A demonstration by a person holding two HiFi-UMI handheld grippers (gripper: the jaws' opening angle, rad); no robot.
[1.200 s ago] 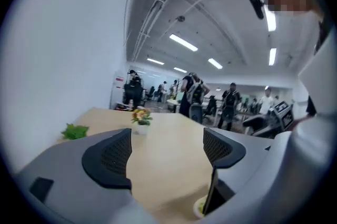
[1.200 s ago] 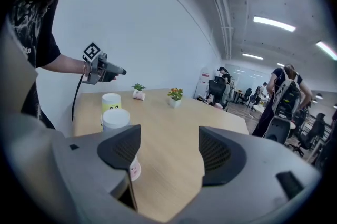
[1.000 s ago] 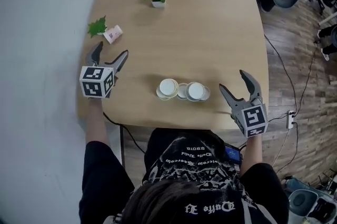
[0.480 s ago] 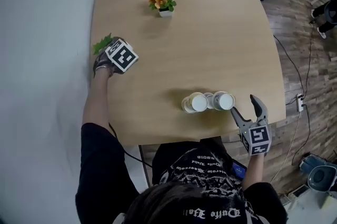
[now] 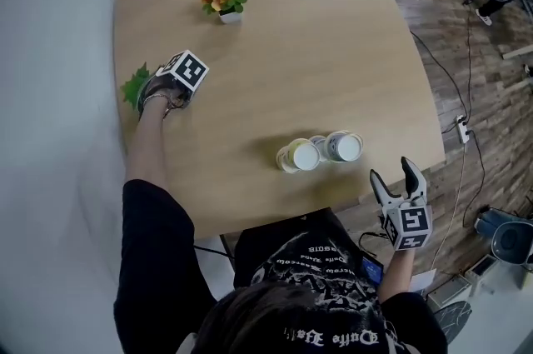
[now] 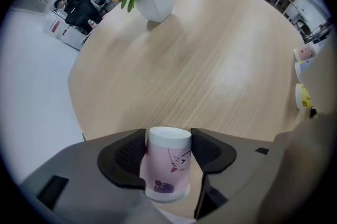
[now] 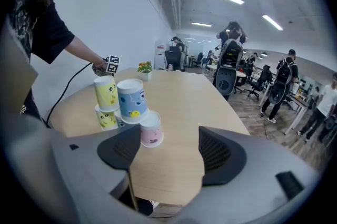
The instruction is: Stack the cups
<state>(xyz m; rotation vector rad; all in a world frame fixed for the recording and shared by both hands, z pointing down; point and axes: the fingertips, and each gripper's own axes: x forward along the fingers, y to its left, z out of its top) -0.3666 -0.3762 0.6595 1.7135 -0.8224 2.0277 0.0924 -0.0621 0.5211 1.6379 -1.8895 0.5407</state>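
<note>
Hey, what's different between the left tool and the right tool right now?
The left tool has just been closing and its pads press a pink cup; the right tool stands open with nothing between its jaws. The left tool points down at the table's left edge by a green plant; the right tool hangs off the near right edge, facing the cup pile. Each carries a marker cube.

Head view: marker cube point(image 5: 185, 71) hides left gripper point(image 5: 160, 98) jaws, pink cup point(image 6: 167, 165). Far cups point(image 6: 304, 75) partly blocked at right.
</note>
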